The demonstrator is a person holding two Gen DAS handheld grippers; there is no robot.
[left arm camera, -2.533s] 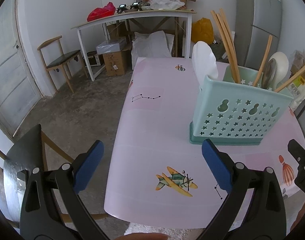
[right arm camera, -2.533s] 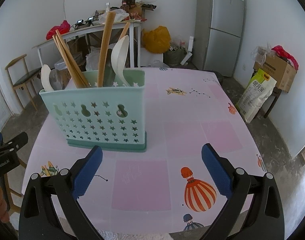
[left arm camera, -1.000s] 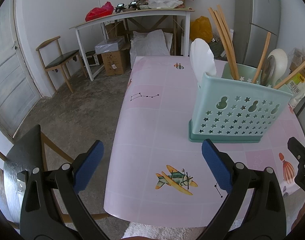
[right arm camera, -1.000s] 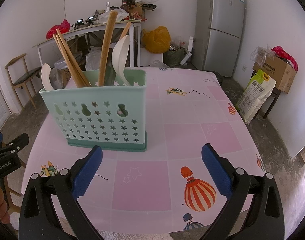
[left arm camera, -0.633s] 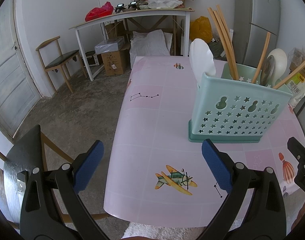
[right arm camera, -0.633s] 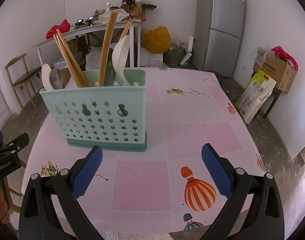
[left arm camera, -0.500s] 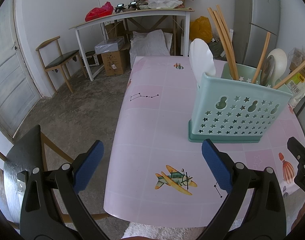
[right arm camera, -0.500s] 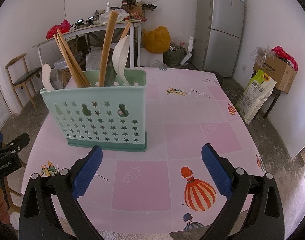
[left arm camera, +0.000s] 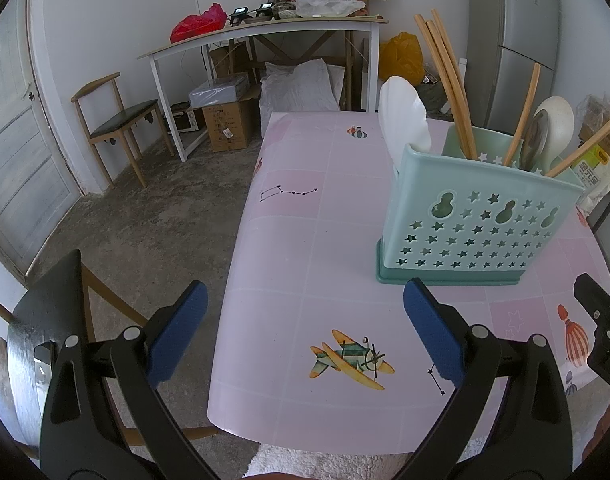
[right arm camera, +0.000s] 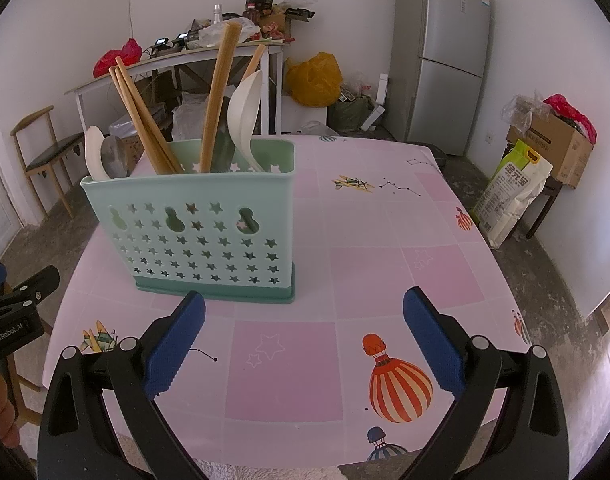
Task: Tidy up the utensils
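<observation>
Now | left claw spread | right claw spread | star-perforated mint plastic caddy, wooden chopsticks

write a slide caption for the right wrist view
Open right gripper facing a mint utensil caddy on the pink table.

Only the utensil caddy stands on the table, open around it.

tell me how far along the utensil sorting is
It looks close to finished. The chopsticks, white spoons and wooden handle all stand in the mint utensil caddy. Nothing is in hand: the left gripper and right gripper are open. No loose utensils show on the table.
</observation>
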